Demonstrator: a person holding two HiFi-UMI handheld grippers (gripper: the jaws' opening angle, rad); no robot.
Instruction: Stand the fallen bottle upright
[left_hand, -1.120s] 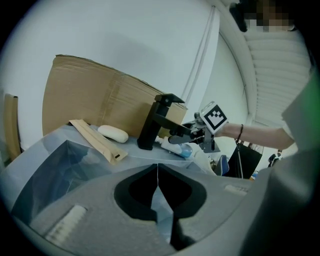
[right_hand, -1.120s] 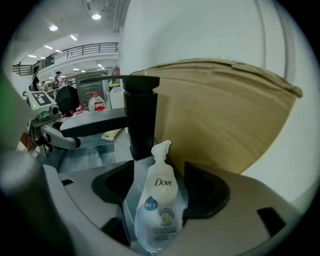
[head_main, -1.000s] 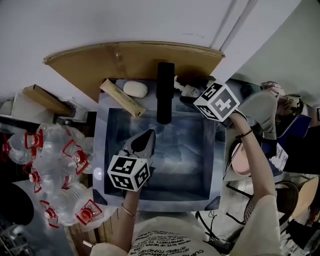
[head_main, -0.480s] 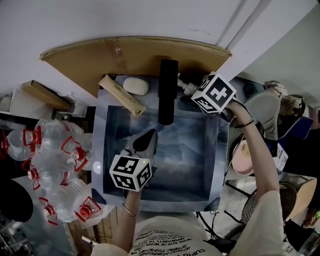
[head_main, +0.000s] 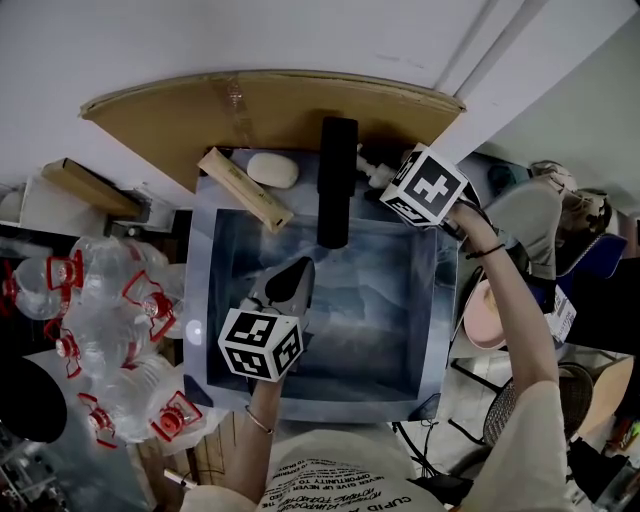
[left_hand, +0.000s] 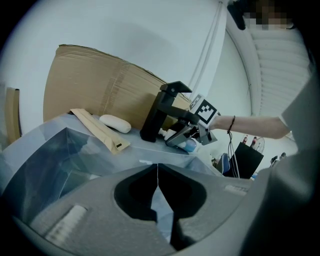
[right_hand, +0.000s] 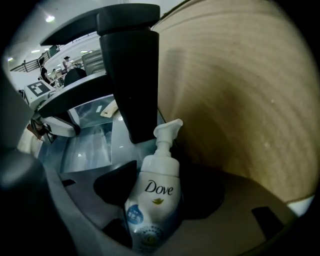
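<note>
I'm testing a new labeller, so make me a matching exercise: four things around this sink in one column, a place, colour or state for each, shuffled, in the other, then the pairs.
Column 1
1. pump bottle
2. soap bar
3. faucet
4. left gripper

Column 2
A. jaws together, nothing between them
B. black, upright at the back edge of the sink
C. between the jaws of the right gripper
D. white, on the ledge beside the tan box

Pairs: 1-C, 2-D, 3-B, 4-A.

The right gripper's jaws are closing with the pump bottle between them.
</note>
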